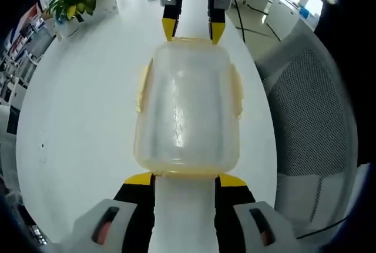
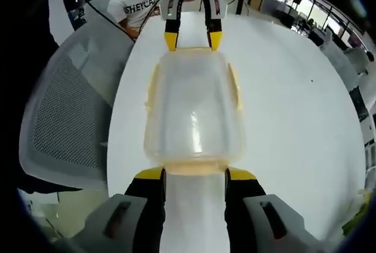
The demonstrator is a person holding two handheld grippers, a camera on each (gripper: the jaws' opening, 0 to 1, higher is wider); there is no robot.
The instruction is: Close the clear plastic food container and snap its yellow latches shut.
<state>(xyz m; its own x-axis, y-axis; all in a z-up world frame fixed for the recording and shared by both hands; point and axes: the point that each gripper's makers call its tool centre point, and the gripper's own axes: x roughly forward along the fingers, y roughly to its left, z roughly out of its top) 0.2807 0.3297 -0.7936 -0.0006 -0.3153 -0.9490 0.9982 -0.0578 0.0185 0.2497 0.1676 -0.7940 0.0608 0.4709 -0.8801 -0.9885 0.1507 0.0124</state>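
Now, in the left gripper view, your left gripper (image 1: 187,178) stands with jaws apart at the near end of the container (image 1: 188,112), whose long axis runs straight ahead to the right gripper (image 1: 192,31), also spread.

Likewise in the right gripper view: container (image 2: 194,109) on the white table (image 2: 294,118), both grippers equally close.

Left gripper (image 1: 184,178) was held with yellow-tipped jaws spread apart, tips set at the near edge of the container (image 1: 188,109). Right gripper (image 2: 194,174) was likewise held open-jawed at the opposite end. Each was seen facing the other across the container, jaws parted, tips at its far edge
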